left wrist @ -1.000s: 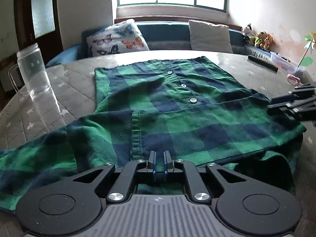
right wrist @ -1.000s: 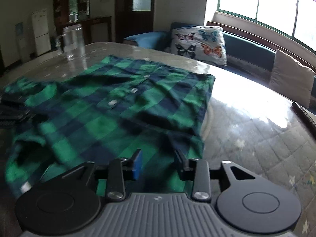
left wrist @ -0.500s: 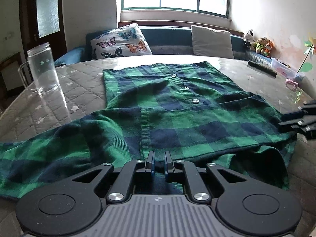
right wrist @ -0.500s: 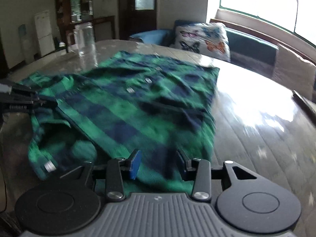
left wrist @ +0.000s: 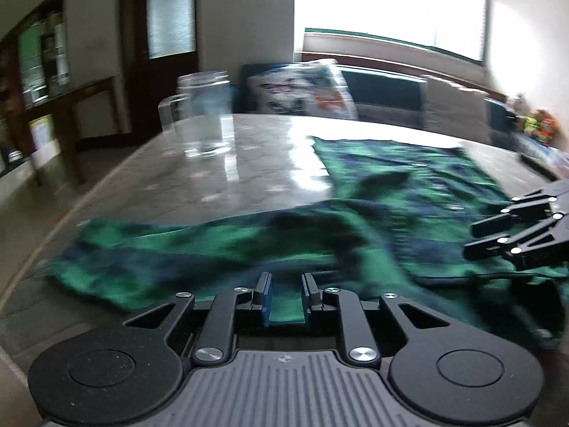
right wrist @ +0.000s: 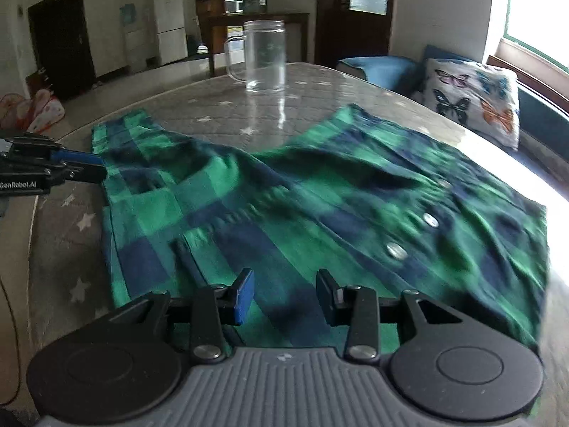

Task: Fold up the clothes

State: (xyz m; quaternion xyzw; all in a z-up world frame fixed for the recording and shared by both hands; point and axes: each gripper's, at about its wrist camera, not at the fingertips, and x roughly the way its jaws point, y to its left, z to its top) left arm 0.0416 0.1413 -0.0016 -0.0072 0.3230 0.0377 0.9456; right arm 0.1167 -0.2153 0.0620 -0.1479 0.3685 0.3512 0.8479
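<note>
L gripper (left wrist: 285, 297) fingers opening, shirt (right wrist: 320, 195) cloth seen between, not pinched. R gripper (right wrist: 284, 293) fingers open above shirt. Mug (right wrist: 265, 57) far beyond on table (right wrist: 199, 106).

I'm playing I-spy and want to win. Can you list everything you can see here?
shirt: one, green and navy plaid with silver buttons, spread on the table, one sleeve stretched out sideways.
glass mug: one, clear, standing on the table beyond the shirt.
table: one, grey quilted cover with white stars under a shiny top.
butterfly cushion: one, white with butterflies, on the blue bench by the window.
plain cushion: one, pale, on the same bench.
fridge: one, white, far back in the room.
left gripper: black, jaws opening, green cloth showing between them.
right gripper: black, open over the shirt.
</note>
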